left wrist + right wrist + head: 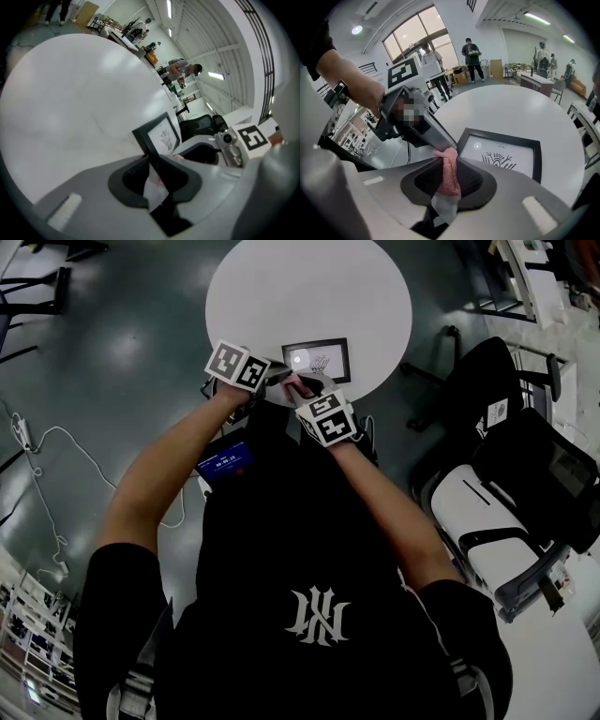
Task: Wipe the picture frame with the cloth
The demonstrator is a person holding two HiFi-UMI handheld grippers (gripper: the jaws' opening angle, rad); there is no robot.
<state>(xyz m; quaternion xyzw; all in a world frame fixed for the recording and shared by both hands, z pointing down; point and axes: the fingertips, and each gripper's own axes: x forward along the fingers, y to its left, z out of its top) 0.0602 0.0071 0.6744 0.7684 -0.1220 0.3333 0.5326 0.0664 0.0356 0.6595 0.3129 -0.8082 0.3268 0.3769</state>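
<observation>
**Frame held by a corner, cloth beside it**

I see the picture frame lying face up at the 6 o'clock rim of the round white bench. Its long axis runs from 9 to 3 o'clock, and the top of the drawing points toward 12. It has a thin black border around a white sheet, with a small dark line drawing and a glint of lamp light on it. My left gripper is clamped on the frame's corner at 7 o'clock. My right gripper is closed on a pink knitted cloth. The cloth meets the left gripper's tip just beside that corner.
</observation>
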